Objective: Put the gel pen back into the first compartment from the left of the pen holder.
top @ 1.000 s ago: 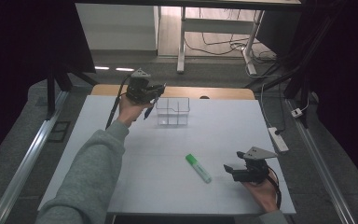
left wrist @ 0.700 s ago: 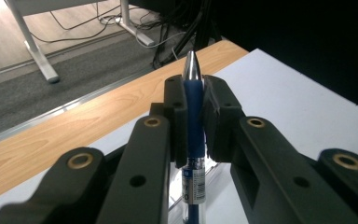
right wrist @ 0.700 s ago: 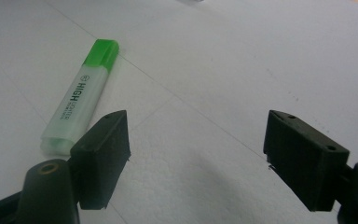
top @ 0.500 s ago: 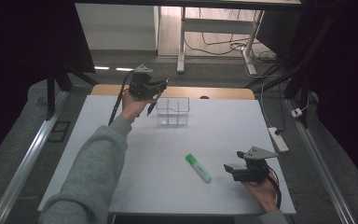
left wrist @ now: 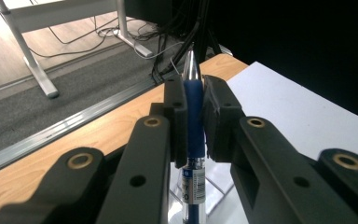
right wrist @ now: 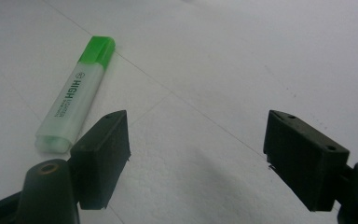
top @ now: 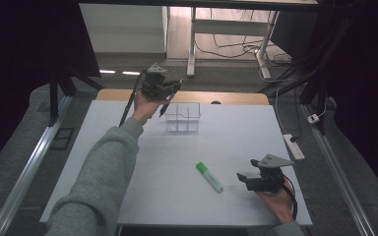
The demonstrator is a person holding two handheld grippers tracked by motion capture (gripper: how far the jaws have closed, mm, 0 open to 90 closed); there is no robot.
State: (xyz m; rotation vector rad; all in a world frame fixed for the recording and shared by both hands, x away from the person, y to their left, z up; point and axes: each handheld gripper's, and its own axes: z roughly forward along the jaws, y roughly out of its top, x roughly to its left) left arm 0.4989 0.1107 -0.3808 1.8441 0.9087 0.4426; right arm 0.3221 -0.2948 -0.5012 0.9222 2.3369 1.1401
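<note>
My left gripper is raised at the back left, just left of and above a clear plastic organiser box, and is shut on a blue pen. In the left gripper view the blue pen stands upright, pinched between the left gripper jaws, silver tip up. A green highlighter lies flat at the front middle of the white table. My right gripper rests low to the highlighter's right, open. In the right gripper view the green highlighter lies left of the wide-open right gripper.
A wooden strip runs along the table's far edge. Beyond it lie grey floor, desk legs and cables. A power strip sits off the table's right side. Metal rails flank the table.
The left gripper has lifted slightly and drifted toward the back with the pen. The right gripper has stayed where it was.
</note>
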